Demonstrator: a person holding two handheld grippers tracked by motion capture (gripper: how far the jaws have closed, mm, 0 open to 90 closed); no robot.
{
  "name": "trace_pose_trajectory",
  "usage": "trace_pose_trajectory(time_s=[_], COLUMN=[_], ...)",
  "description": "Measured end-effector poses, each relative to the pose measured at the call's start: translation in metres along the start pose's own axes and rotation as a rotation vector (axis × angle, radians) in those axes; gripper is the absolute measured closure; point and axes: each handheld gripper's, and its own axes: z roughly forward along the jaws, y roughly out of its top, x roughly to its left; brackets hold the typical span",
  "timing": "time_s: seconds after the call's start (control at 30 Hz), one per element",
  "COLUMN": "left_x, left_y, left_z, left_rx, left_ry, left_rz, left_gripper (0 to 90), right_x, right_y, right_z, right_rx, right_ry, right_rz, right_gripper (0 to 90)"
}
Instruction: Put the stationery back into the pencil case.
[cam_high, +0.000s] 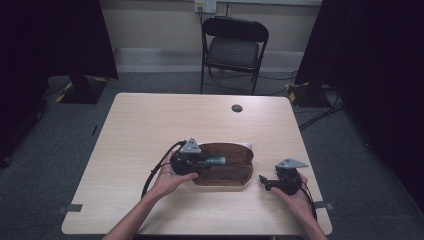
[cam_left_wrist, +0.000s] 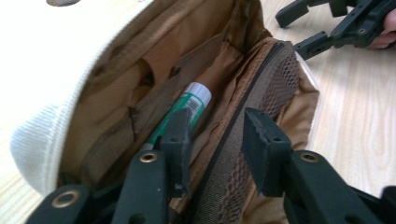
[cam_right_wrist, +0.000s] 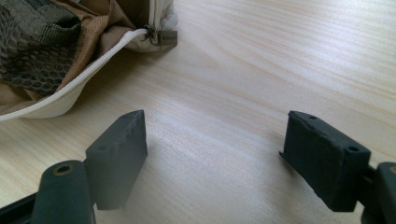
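Note:
An open pouch (cam_high: 227, 176), cream outside and brown inside, lies at the middle of the wooden table (cam_high: 150, 130). A green tube with a white cap (cam_left_wrist: 194, 100) rests in its left pocket, beside a mesh divider (cam_left_wrist: 271, 93). My left gripper (cam_high: 207, 161) reaches into the pouch from the left. In the left gripper view its jaws (cam_left_wrist: 217, 121) stand a little apart over the divider's zip edge, and the tube passes behind the left one without being held. My right gripper (cam_high: 265, 181) rests on the table right of the pouch, jaws wide open (cam_right_wrist: 215, 126) and empty, near the zip pull (cam_right_wrist: 163, 36).
A black folding chair (cam_high: 234, 47) stands behind the table. A round cable hole (cam_high: 237, 108) sits near the far edge. Dark curtains hang at both sides, and cables lie on the floor at the right (cam_high: 320, 112).

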Motion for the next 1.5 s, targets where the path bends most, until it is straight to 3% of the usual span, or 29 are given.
trace_pose_trajectory(time_s=[0.27,0.43,0.63,0.93,1.03,1.17,1.5], left_x=[0.001,-0.001,0.001,0.001,0.005,0.009,0.016], left_y=[-0.003,-0.007,-0.011,-0.021,-0.026,-0.035,-0.055], left_z=[-0.014,-0.026,-0.041,-0.059,-0.065,-0.073,-0.098], left_rx=[-0.003,0.014,-0.020,0.004,-0.004,0.003,0.010], left_ry=[-0.013,0.000,-0.005,0.052,0.049,0.079,0.125], left_rz=[-0.016,-0.005,-0.038,-0.025,-0.061,-0.083,-0.085], left_gripper=[61.4,51.4,39.9,29.3,27.5,22.7,18.4], right_x=[0.000,0.000,0.000,0.000,0.000,0.000,0.000], right_y=[0.000,0.000,0.000,0.000,0.000,0.001,0.001], right_z=[0.000,0.000,0.000,0.000,0.000,0.000,0.001], right_rx=[-0.001,0.000,0.000,0.000,0.001,0.002,0.001], right_ry=[0.000,0.000,0.002,0.002,0.002,0.002,0.003], right_rz=[-0.002,0.000,-0.001,0.000,-0.001,0.003,0.000], right_gripper=[20.6,20.5,20.5,20.5,20.5,20.5,20.4])
